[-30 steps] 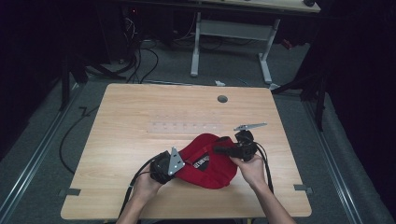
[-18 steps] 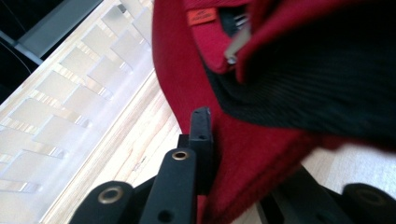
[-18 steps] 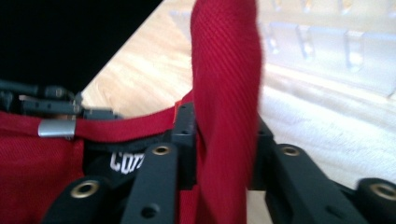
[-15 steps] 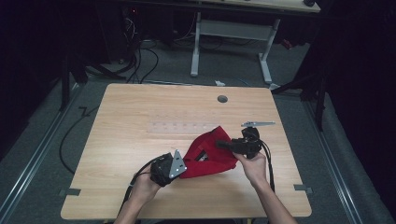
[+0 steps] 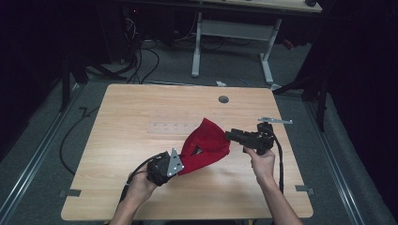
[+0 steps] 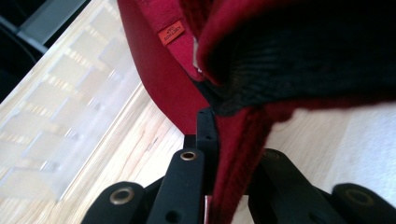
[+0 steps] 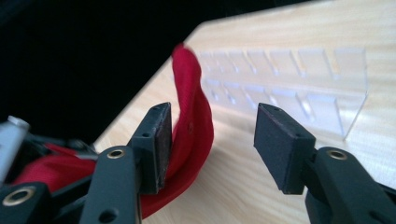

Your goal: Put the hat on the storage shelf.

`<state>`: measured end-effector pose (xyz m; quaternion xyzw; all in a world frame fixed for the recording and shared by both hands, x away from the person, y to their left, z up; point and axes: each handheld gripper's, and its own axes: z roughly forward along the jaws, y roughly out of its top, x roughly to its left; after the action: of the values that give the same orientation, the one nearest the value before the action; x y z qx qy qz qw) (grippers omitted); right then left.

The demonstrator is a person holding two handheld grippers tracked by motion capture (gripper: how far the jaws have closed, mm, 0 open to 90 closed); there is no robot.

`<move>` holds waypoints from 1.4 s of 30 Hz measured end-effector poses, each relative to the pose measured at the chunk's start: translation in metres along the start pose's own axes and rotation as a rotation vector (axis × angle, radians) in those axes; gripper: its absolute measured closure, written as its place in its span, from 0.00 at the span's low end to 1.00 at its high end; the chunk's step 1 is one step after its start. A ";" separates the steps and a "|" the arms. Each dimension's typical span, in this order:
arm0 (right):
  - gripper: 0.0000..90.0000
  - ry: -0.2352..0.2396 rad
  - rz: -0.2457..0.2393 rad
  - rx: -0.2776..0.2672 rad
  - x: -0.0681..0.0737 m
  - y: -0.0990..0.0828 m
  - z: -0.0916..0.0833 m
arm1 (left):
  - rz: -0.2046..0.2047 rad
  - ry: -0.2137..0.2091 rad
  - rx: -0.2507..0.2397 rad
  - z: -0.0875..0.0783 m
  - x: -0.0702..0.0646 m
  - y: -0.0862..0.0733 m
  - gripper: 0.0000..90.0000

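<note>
Since a second ago the red cap [image 5: 206,145] has been lifted and folded upward off the surface [image 5: 141,112]. Left tongs [image 5: 180,164] pinch its edge; right tongs [image 7: 210,140] gape wide beside it.

left gripper [image 5: 179,165] jaws clamped together, right gripper [image 7: 210,144] jaws spread apart.

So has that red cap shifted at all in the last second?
Yes. The red cap was lying flat; its far side now stands raised toward the clear strip on the table, clamped by the left gripper.
</note>
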<state>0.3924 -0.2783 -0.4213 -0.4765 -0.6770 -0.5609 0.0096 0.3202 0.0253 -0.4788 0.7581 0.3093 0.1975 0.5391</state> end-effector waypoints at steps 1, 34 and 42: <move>0.50 -0.002 0.004 -0.024 -0.001 0.001 -0.004 | -0.001 0.000 -0.004 0.000 0.000 0.000 0.95; 0.43 -0.556 -0.303 0.211 -0.051 -0.087 0.039 | -0.386 0.092 -0.188 -0.020 0.063 0.026 0.95; 0.41 -0.585 -0.323 0.205 -0.047 -0.091 0.042 | -0.476 0.114 -0.233 -0.022 0.081 0.032 0.95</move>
<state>0.3805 -0.2679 -0.5310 -0.5004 -0.7706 -0.3239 -0.2257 0.3732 0.0885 -0.4440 0.5848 0.4838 0.1417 0.6356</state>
